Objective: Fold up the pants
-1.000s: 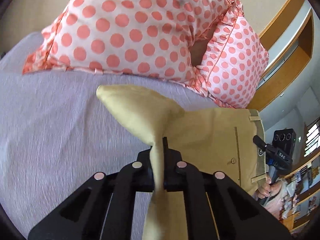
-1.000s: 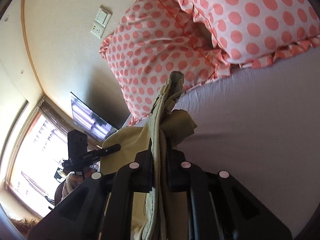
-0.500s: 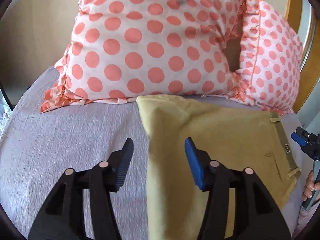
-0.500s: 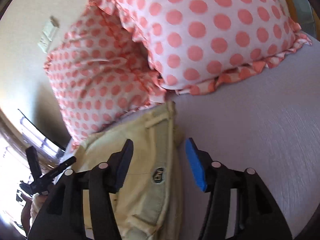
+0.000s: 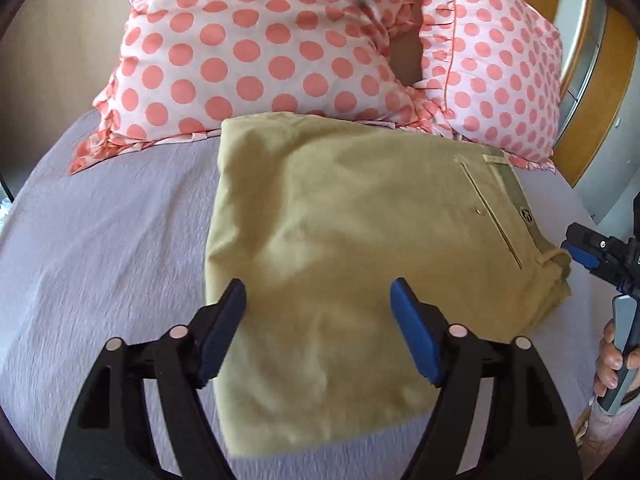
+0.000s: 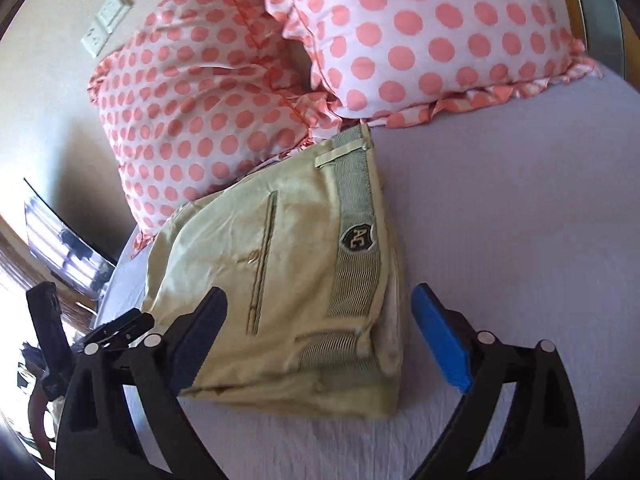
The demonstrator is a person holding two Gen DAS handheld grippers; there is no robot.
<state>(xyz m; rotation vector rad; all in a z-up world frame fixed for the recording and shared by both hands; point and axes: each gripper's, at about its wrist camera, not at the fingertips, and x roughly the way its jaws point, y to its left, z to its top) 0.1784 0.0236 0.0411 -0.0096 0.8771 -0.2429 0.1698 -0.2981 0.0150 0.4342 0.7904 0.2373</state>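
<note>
The khaki pants (image 5: 344, 240) lie folded flat on the lilac bed sheet (image 5: 100, 248), waistband and back pocket to the right. In the right wrist view the pants (image 6: 280, 280) show the ribbed waistband with an "AC" badge. My left gripper (image 5: 318, 308) is open and empty, hovering over the pants' near left part. My right gripper (image 6: 320, 320) is open and empty, over the waistband end. The right gripper also shows at the right edge of the left wrist view (image 5: 600, 256).
Two pink polka-dot pillows (image 5: 256, 52) (image 5: 492, 76) lean against the wall just behind the pants. A wooden headboard frame (image 5: 592, 128) stands at the right. Wall sockets (image 6: 106, 20) and a window (image 6: 60, 240) show in the right wrist view.
Both grippers were shut on the pants and holding them up; they opened, let the fabric drop flat on the bed, and have pulled back slightly.
</note>
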